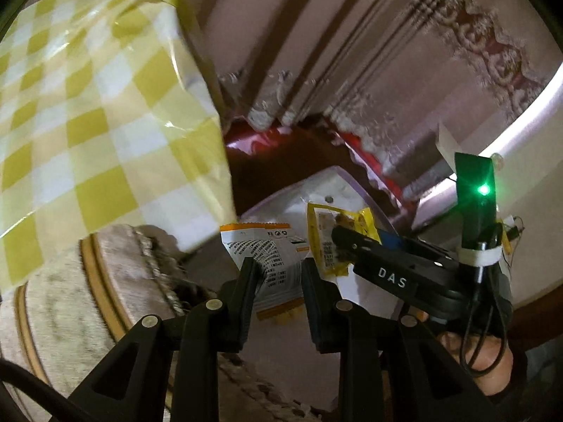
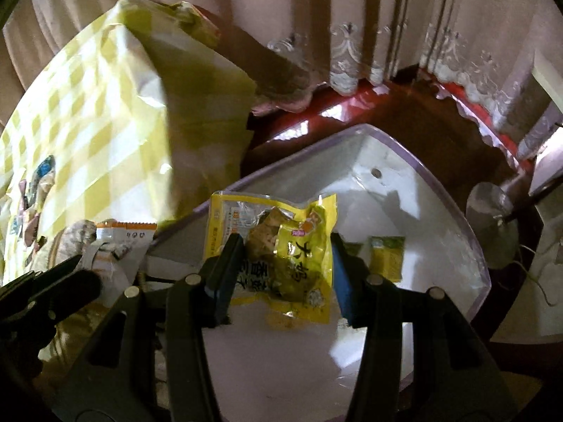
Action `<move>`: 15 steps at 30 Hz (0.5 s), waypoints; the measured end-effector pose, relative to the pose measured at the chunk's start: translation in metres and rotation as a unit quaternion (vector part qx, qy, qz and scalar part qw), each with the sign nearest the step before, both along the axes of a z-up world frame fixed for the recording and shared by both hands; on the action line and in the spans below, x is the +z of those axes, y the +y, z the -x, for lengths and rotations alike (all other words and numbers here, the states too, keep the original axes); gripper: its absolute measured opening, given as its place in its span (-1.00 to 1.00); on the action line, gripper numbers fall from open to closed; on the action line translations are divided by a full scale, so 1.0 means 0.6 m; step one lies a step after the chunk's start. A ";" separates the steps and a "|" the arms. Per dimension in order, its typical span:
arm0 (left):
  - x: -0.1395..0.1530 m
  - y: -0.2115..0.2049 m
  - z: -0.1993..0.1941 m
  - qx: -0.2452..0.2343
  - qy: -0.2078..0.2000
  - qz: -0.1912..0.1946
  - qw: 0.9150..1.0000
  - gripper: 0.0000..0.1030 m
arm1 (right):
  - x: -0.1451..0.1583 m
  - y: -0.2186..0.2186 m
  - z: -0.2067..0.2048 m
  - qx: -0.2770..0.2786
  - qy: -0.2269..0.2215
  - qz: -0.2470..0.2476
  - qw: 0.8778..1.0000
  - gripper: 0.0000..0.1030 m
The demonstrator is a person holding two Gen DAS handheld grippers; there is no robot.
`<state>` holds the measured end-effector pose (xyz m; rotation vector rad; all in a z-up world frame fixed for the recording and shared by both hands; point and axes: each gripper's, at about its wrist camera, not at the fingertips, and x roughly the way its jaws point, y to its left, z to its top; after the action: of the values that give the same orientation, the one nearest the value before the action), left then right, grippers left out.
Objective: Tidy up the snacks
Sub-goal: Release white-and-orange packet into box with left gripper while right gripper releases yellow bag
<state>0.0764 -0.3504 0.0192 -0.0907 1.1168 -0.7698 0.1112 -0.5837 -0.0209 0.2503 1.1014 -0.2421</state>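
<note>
My left gripper [image 1: 279,274] is shut on a white and orange snack packet [image 1: 271,249], which sticks up between its black fingers. Just to its right, my right gripper [image 1: 352,246] grips a yellow snack packet [image 1: 325,232]. In the right wrist view my right gripper [image 2: 283,260] is shut on that yellow packet [image 2: 299,246], and both pads press its sides. It hangs above a white bin [image 2: 422,190] with a clear purple rim. A small yellow-green packet [image 2: 387,256] lies inside the bin. The left gripper [image 2: 67,281] with its orange-white packet [image 2: 123,239] shows at the lower left.
A table under a yellow checked cloth [image 1: 88,123] [image 2: 88,123] rises on the left. A beige cushioned seat [image 1: 88,299] sits below it. Lace-edged curtains [image 2: 352,35] hang behind over a glossy red floor [image 2: 316,123]. A round metal stand base [image 2: 492,225] sits right of the bin.
</note>
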 end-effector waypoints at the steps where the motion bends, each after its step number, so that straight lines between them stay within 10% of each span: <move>1: -0.002 -0.004 0.000 -0.005 0.003 -0.001 1.000 -0.43 | -0.002 -0.003 0.001 -0.003 0.003 0.001 1.000 0.01; 7: -0.008 -0.008 -0.007 -0.007 0.015 -0.008 1.000 0.06 | -0.005 -0.018 0.008 -0.022 0.012 0.009 1.000 0.15; 15: -0.006 0.005 -0.007 0.002 0.016 0.002 1.000 0.09 | 0.000 -0.008 0.005 -0.016 0.015 0.014 1.000 0.23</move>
<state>0.0808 -0.3474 0.0158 -0.1091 1.1453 -0.7684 0.1082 -0.5888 -0.0206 0.2408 1.1234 -0.2896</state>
